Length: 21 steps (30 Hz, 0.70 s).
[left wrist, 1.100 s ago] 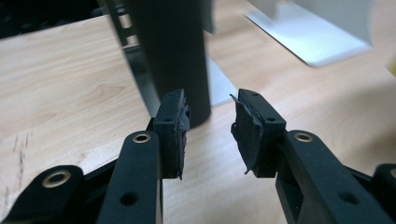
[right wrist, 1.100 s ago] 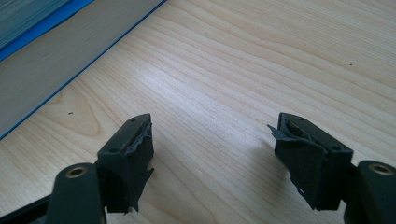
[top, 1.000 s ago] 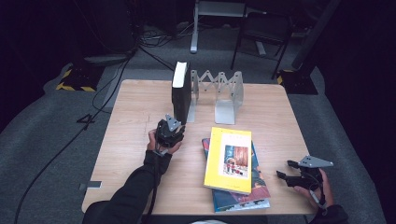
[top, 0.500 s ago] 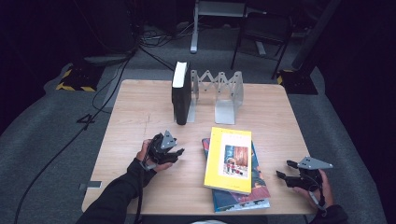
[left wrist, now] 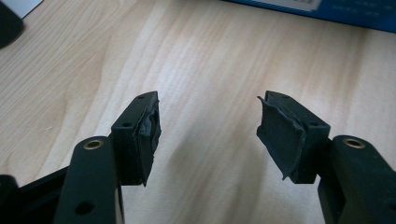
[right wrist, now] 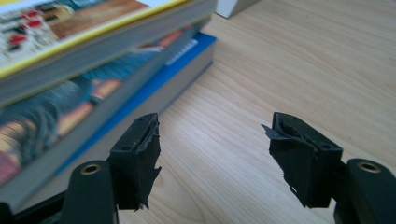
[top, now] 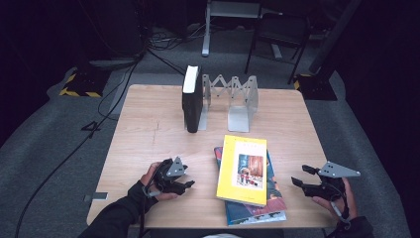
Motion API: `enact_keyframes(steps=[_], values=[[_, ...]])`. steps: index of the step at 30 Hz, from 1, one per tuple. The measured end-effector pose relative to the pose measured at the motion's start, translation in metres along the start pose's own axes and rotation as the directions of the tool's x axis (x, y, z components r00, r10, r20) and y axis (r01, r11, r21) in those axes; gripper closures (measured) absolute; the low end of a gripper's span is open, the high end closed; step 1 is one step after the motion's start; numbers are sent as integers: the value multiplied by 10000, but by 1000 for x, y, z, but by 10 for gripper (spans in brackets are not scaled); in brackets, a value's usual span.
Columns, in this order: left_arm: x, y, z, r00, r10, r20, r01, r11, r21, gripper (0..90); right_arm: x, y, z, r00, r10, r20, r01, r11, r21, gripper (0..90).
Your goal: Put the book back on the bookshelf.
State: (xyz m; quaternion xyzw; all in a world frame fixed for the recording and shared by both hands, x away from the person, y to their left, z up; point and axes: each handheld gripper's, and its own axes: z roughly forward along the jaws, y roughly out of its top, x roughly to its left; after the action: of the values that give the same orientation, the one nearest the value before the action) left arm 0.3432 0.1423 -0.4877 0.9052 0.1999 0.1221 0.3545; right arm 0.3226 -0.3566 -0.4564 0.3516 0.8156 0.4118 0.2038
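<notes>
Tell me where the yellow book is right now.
In the high view, the yellow book lies on the book stack, right of centre, between both grippers.

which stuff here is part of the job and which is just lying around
Part of the job:
- yellow book, top of the stack
- blue book beneath it
- black book, upright in the rack
- metal book rack
- left gripper and right gripper, both open and empty

Just lying about:
- cables on the floor
- chair behind the table
</notes>
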Motion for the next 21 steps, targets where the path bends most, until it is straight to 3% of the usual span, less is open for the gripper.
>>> enact_keyframes(steps=[7,9,16,21], values=[[-9,-1,5,9989,46,461,-53,9999,157,369,23,23,1,9964,-521,-664,513,9986,-133,337],[-11,-1,6,9982,-58,593,49,9999,142,365,31,29,4,9933,-673,-940,663,9977,-137,346],[-19,2,14,9944,244,1026,-267,9994,208,346,54,42,12,9796,-770,-1857,748,9970,-189,336],[-15,2,22,9924,-22,1232,23,10000,-6,237,68,47,24,9707,-716,-2294,775,9969,167,326]])
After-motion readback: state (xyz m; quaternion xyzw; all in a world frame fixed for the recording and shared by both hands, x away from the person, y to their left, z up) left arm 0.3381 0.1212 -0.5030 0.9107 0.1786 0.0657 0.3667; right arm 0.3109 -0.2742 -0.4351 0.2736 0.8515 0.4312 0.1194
